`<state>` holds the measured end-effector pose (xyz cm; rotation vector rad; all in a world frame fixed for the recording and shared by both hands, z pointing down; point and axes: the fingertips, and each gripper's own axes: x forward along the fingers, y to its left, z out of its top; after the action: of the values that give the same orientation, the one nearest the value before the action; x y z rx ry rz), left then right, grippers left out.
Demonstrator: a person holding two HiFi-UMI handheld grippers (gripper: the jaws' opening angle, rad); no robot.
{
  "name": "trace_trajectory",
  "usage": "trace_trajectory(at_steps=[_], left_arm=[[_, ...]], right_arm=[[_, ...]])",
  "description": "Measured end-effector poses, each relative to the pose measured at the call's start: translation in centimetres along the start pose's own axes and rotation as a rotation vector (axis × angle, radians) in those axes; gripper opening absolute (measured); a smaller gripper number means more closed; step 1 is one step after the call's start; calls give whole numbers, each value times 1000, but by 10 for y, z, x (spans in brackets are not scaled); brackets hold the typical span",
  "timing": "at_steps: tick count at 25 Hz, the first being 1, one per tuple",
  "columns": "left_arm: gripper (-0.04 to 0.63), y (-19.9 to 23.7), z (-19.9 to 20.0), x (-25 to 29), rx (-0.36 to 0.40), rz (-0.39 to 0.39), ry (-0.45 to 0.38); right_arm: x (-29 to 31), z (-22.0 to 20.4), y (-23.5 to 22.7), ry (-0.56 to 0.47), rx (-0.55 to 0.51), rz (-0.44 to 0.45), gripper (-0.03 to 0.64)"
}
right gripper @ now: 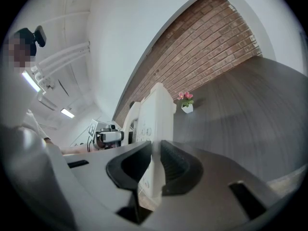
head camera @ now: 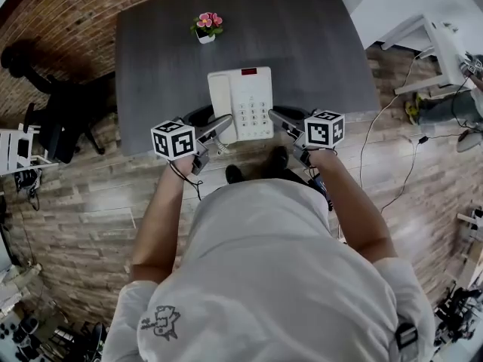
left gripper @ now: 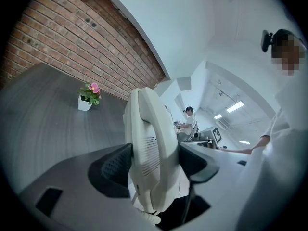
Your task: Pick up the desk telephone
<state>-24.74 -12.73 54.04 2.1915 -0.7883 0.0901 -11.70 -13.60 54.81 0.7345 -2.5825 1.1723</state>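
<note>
The white desk telephone (head camera: 241,102), with a handset on its left side and a keypad, is at the near edge of the dark grey table (head camera: 317,44). My left gripper (head camera: 224,123) is shut on the handset side; in the left gripper view both black pads press the handset (left gripper: 149,143), whose coiled cord hangs below. My right gripper (head camera: 276,116) is shut on the phone's thin right edge (right gripper: 159,114), the pads close together around it. Whether the phone rests on the table or hangs just above it I cannot tell.
A small white pot of pink flowers (head camera: 207,27) stands at the table's far side, behind the phone. Brick-patterned floor surrounds the table. A black chair (head camera: 53,119) stands at the left, white furniture (head camera: 430,44) and cables at the right. Another person sits far off (left gripper: 188,121).
</note>
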Motion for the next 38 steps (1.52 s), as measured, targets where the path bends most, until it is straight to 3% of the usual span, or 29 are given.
trace_trajectory(at_steps=[9, 18, 33, 38], left_arm=[[324, -3, -3, -7, 2, 0, 1], [322, -34, -8, 2, 11, 32, -28], [321, -124, -71, 55, 4, 86, -72], [321, -175, -118, 62, 41, 99, -87]], right_arm=[[-1, -7, 8, 13, -3, -10, 66], [-31, -5, 9, 15, -33, 25, 66], [-140, -41, -15, 7, -71, 83, 64], [-194, -81, -8, -18, -103, 109, 63]])
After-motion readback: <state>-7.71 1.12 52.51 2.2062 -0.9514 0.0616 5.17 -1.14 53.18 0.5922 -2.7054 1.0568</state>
